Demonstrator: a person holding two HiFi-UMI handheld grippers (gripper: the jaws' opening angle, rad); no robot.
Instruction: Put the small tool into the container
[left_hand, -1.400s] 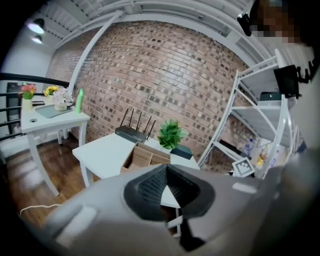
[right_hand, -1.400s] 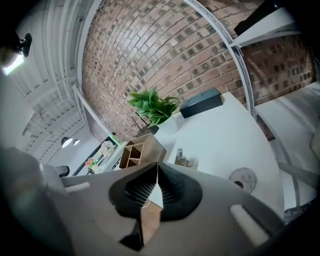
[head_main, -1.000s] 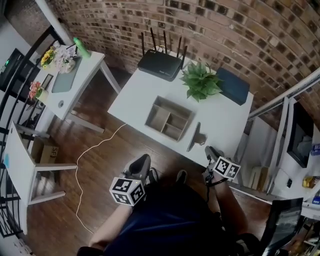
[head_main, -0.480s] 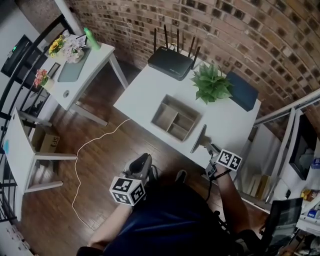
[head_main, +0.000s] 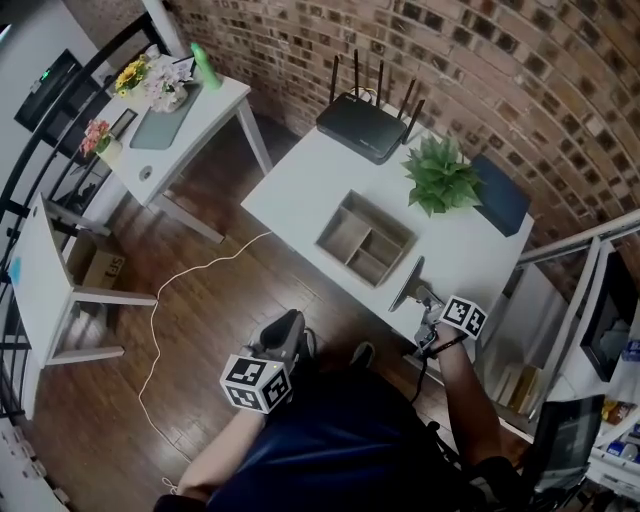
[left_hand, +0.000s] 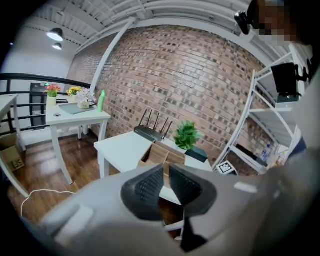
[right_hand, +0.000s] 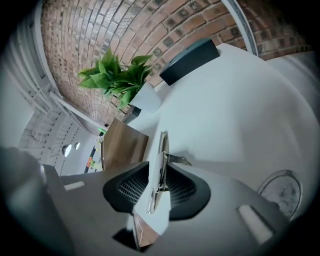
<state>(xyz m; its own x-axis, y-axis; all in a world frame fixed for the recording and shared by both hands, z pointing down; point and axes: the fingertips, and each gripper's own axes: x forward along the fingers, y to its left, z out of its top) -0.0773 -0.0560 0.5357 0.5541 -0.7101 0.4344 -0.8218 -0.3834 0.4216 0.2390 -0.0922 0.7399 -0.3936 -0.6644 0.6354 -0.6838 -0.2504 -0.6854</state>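
The small tool (head_main: 408, 286), a thin grey metal blade with a small handle, stands on edge at the white table's (head_main: 300, 190) near right edge. In the right gripper view the tool (right_hand: 161, 165) sits between the pads of my right gripper (right_hand: 159, 187). Its jaws are closing, and a sliver of gap still shows on the left side. From the head view the right gripper (head_main: 430, 303) is at that table edge. The wooden compartmented container (head_main: 365, 240) lies just left of the tool. My left gripper (head_main: 281, 334) hangs low in front of the table, pads together and empty.
A black router (head_main: 362, 125), a green plant (head_main: 440, 175) and a dark blue pad (head_main: 500, 195) line the table's far side by the brick wall. A second white desk (head_main: 180, 120) with flowers stands at left. A white cable (head_main: 170, 310) runs over the wooden floor. Metal shelving (head_main: 560, 290) is at right.
The right gripper has moved forward to the table edge and now straddles the tool. The view has shifted slightly. The left gripper has stayed put.
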